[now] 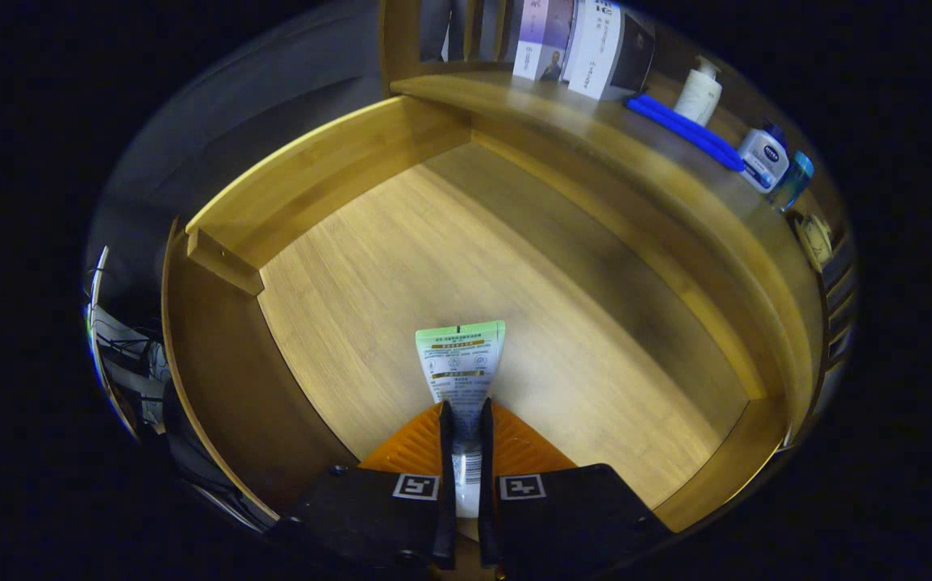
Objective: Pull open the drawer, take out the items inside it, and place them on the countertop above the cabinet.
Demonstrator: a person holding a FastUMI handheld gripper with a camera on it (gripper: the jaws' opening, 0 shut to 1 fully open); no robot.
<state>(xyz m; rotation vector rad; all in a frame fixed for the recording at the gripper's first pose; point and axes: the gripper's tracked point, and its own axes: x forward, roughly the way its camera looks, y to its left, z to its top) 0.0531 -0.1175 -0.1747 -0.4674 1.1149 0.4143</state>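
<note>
A soft white squeeze tube with a green flat end (460, 365) sits low in the middle of the picture. Both gripper fingers (446, 432) press on its sides and hold it. Its flat end points up the picture, away from the fingers. It has small print on it. Under it is the open light brown wooden drawer (353, 266), with a flat floor and low walls. The wooden countertop (595, 137) runs across the upper right.

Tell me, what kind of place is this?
Probably a mock bathroom: a wooden drawer under a countertop with a lotion bottle and toothbrush; the gripper grips a tube.
</note>
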